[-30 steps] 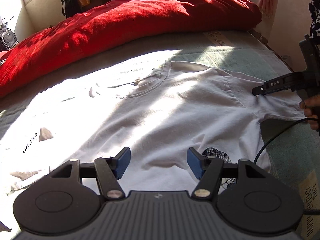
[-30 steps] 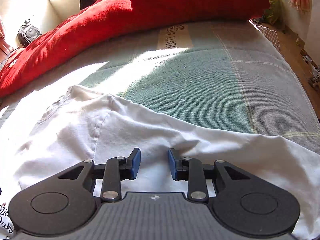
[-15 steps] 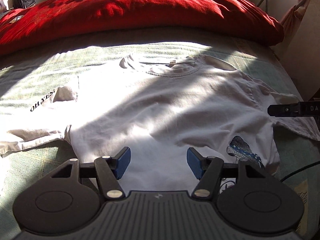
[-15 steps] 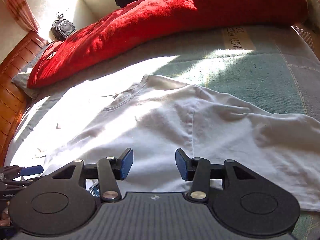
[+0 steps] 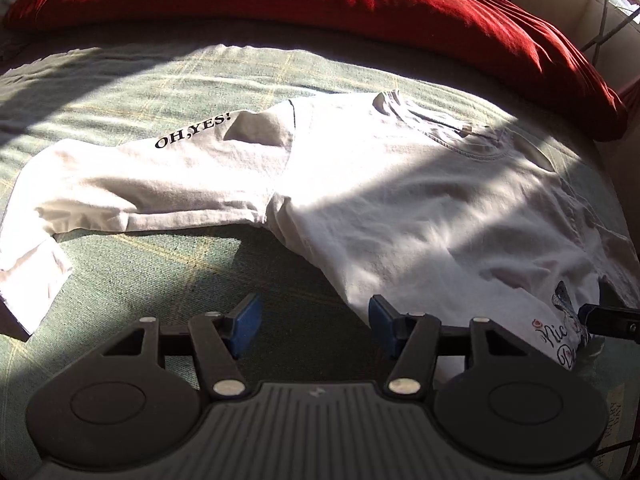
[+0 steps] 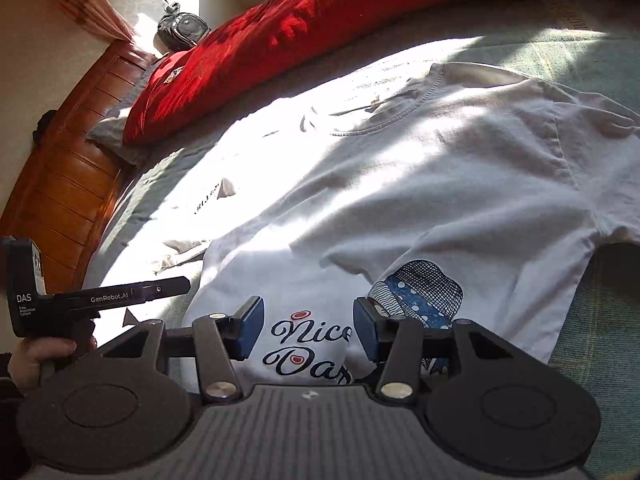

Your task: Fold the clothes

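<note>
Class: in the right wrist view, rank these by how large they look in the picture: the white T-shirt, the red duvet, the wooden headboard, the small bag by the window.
1. white T-shirt, nearest the camera, so flattered
2. red duvet
3. wooden headboard; partly cut off, so its rank against the duvet is unsure
4. small bag

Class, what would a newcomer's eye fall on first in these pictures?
A white T-shirt lies spread flat on the green checked bed cover, its "Nice Day" print at the near hem. Behind it, a bright red duvet runs across the bed's far side.
</note>
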Demonstrator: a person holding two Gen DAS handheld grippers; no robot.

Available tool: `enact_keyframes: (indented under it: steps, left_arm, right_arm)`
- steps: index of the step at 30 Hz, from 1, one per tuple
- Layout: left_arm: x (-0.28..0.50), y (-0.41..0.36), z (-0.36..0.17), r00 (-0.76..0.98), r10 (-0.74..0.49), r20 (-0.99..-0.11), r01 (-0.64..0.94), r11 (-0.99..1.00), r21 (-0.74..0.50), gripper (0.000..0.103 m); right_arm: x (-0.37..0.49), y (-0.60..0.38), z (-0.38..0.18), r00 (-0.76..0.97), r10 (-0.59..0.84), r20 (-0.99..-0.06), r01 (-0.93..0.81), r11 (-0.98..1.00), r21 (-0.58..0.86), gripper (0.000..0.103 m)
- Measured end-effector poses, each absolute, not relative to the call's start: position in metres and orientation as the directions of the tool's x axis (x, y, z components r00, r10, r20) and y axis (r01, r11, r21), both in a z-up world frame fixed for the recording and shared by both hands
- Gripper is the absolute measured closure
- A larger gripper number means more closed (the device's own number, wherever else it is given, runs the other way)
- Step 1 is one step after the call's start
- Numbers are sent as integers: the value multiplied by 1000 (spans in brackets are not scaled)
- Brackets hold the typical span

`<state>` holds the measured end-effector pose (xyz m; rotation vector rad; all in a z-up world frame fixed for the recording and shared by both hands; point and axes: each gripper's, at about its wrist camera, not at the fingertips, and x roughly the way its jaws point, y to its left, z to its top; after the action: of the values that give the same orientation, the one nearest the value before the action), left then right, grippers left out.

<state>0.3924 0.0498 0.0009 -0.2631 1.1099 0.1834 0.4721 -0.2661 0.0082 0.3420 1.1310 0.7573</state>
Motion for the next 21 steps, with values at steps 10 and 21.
enact_keyframes:
  steps: [10,21]
  left_arm:
    - [373,67,-21,350,-10,-937,-78,996,-40,42]
    - [334,152,-14,399,196,-896,-208,971,120,43]
  right_arm:
    - [428,-182,30,-64,710,-701,-575,548,608,40]
    - [387,-87,11,-217,615,-758,-608,522,598,38]
